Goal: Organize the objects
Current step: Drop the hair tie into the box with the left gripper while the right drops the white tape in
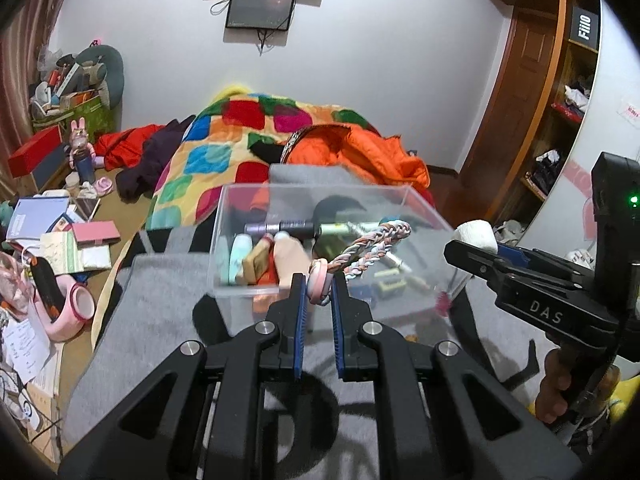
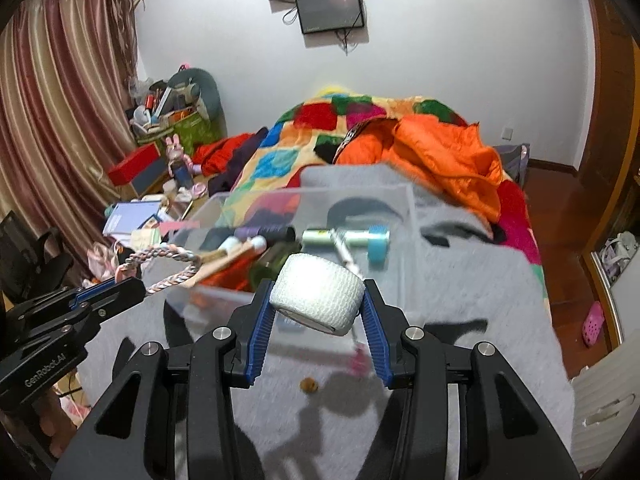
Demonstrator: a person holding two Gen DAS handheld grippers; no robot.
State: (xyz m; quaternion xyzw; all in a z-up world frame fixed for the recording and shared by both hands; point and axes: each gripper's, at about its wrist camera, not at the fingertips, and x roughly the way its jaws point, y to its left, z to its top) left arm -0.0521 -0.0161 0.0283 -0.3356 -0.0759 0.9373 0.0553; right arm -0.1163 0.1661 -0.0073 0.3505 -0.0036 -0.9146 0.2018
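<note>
A: What is the left gripper (image 1: pixel 319 288) carrying?

B: It is clamping a braided band (image 1: pixel 362 250), pink, white and pale blue. Its 2 blue pads are pinching the band's pink end, nearly closed on it, and the loop is arching up and away over the clear box (image 1: pixel 320 236).

A: And the right gripper (image 2: pixel 318 300)?

B: Its jaws are gripping a white bandage roll (image 2: pixel 318 294), 1 pad pressing on each side. The roll is lying on its side between them, just in front of the box's near wall.

A: Where is the box sitting?

B: It is resting on a grey blanket (image 1: pixel 160 304) spread over the bed. Inside, several small things are lying together: a dark purple tube (image 1: pixel 280 227), a green tube (image 1: pixel 340 229), a mint-coloured piece (image 1: pixel 240 254) and a few more that are looking too blurred to name.

A: Are the 2 grippers touching?

B: No, they are hanging apart, the left one at the box's left side as the right camera is showing it, both above the blanket.

A: Anything behind?

B: A patchwork quilt (image 1: pixel 224 144) and an orange jacket (image 1: pixel 360 152) are lying further up the bed.
</note>
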